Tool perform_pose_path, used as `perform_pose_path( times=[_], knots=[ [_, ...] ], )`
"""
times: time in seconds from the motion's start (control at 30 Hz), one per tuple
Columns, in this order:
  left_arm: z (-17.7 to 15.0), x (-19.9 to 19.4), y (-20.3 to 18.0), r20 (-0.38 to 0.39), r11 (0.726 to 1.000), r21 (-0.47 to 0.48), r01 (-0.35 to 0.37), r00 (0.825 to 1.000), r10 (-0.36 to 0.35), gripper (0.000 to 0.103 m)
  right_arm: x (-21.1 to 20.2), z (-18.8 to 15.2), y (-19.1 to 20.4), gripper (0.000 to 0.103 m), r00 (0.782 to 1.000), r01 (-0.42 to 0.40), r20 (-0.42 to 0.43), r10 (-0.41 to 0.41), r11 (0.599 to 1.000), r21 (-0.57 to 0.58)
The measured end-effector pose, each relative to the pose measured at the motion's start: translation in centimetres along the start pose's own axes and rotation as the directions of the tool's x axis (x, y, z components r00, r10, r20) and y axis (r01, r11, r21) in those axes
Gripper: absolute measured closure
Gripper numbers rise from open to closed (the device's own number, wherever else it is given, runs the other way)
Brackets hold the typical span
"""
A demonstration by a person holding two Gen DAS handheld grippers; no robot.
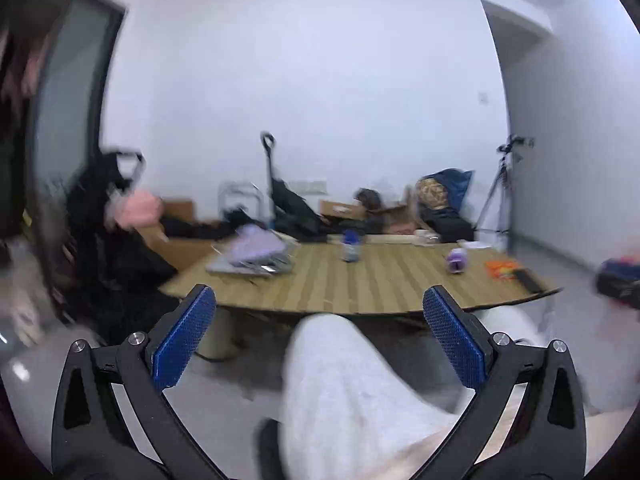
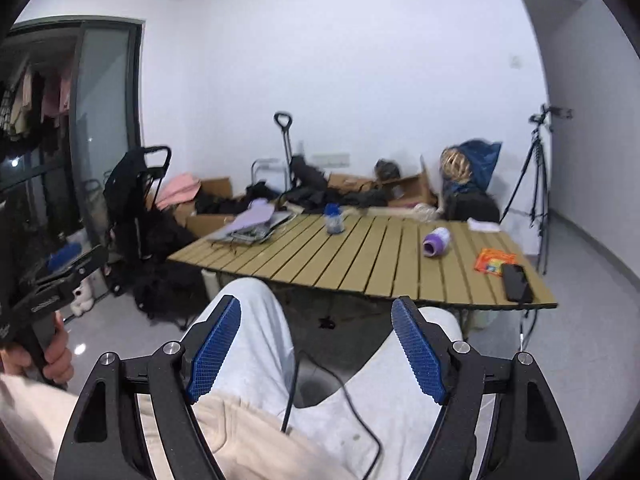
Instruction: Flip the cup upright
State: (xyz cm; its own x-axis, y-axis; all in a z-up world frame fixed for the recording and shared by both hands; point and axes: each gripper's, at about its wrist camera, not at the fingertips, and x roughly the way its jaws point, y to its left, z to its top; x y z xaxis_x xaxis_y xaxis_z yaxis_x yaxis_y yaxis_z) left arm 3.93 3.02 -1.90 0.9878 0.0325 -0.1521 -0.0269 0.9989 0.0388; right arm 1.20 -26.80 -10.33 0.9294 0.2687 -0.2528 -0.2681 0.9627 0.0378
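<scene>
A purple and white cup [image 2: 437,241] lies on its side on the slatted wooden table [image 2: 360,256], right of the middle, its open mouth toward me. It also shows in the blurred left wrist view [image 1: 457,261]. My right gripper [image 2: 316,340] is open and empty, held over the person's lap, well short of the table. My left gripper [image 1: 320,320] is open and empty, also above the lap and short of the table edge. The left gripper's body [image 2: 60,280] shows at the left of the right wrist view.
On the table stand a blue-capped bottle [image 2: 333,218], a stack of papers with a purple sheet [image 2: 252,224], an orange packet [image 2: 494,261] and a black phone [image 2: 517,282]. Boxes, bags and a tripod [image 2: 534,172] stand behind. A black cable [image 2: 320,392] crosses the lap.
</scene>
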Motion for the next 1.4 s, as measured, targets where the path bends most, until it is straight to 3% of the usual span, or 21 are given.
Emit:
perform_pose_path(
  times=[0.1,0.2,0.43,1.4],
  knots=[
    [0.0,0.1,-0.6,0.014,1.000,-0.024,0.016,1.000,-0.016,0.000,0.4,0.3,0.7,0.020,1.000,0.025,0.011,-0.024,0.999,-0.026],
    [-0.1,0.0,-0.4,0.010,0.993,-0.090,0.078,0.997,-0.077,0.000,1.0,0.5,1.3,0.020,1.000,-0.024,0.012,0.024,1.000,-0.002],
    [-0.5,-1.8,-0.4,0.036,0.996,-0.067,0.065,0.997,-0.063,0.000,0.6,0.3,3.3,0.020,0.999,-0.023,0.032,0.025,0.997,-0.069],
    [-0.3,-3.6,-1.8,0.087,0.997,-0.020,0.079,0.993,-0.077,0.000,0.4,0.2,2.9,0.020,0.998,-0.041,0.046,0.044,0.997,-0.066]
  ],
)
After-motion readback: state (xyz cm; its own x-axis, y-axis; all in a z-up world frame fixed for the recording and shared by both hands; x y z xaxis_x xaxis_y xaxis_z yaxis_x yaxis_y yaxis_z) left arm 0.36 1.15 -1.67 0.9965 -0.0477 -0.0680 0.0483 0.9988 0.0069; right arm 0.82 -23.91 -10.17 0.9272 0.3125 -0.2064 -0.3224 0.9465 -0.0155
